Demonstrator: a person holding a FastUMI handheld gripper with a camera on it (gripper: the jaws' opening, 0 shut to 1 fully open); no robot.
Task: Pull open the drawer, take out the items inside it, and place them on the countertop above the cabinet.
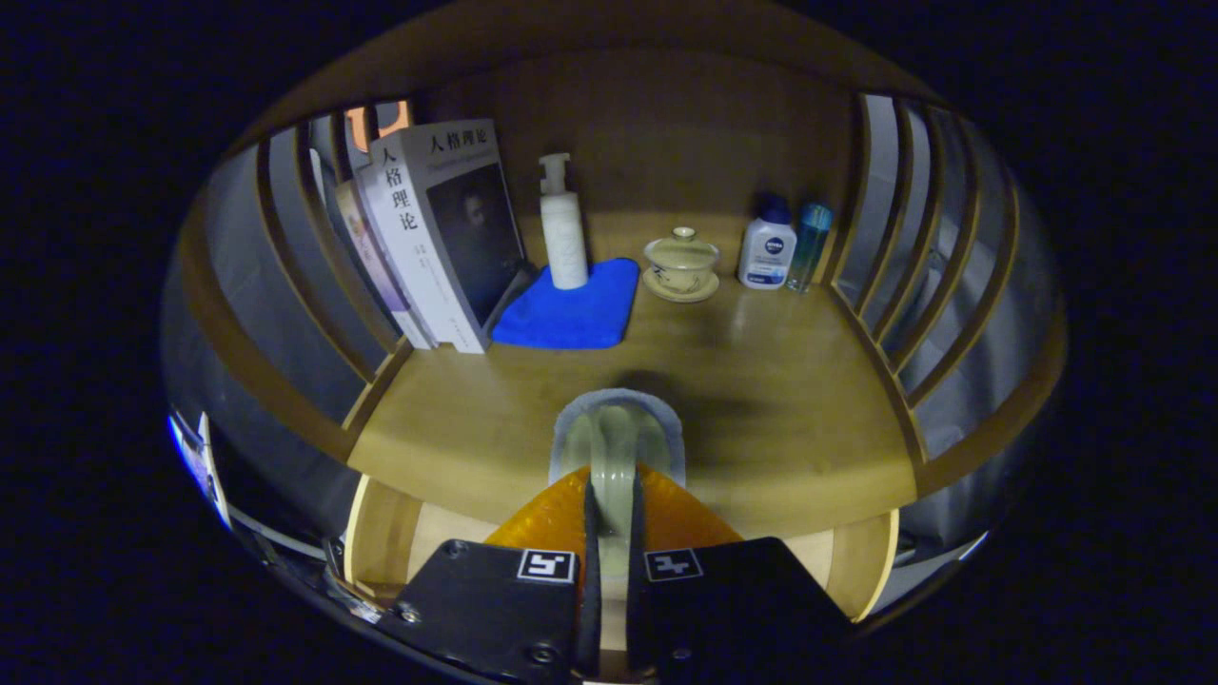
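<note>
The wooden cabinet with slatted curved sides [285,285] enclosed a pale wooden countertop [761,400] on which several articles stood; below the countertop's front edge, the open light-wood drawer [381,538] showed its side walls to either side of the gripper. Against the left slats leaned a row of books, the foremost a white-spined paperback with a dark portrait cover [447,238]; just beside its foot lay a folded blue cloth [571,309], and upon the cloth's rear edge stood a white pump-dispenser bottle [563,233], upright. Near the back wall, between the cloth and the right slats, sat a cream ceramic lidded tea bowl on its saucer [681,264]; just beside it stood a small white lotion bottle with a dark blue cap [767,245], touching or nearly touching a slim translucent blue bottle [811,245] at the right slats. The gripper [609,533] was held above the drawer at the countertop's front edge; its fingers were clenched on the pale grey-green handle of an orange-bodied scrubbing brush with a grey pad rim [617,447], one finger pressing each side of the handle; the brush's head projected just ahead of the fingers, over the countertop's front portion; whether it touched the surface could not be determined.
</note>
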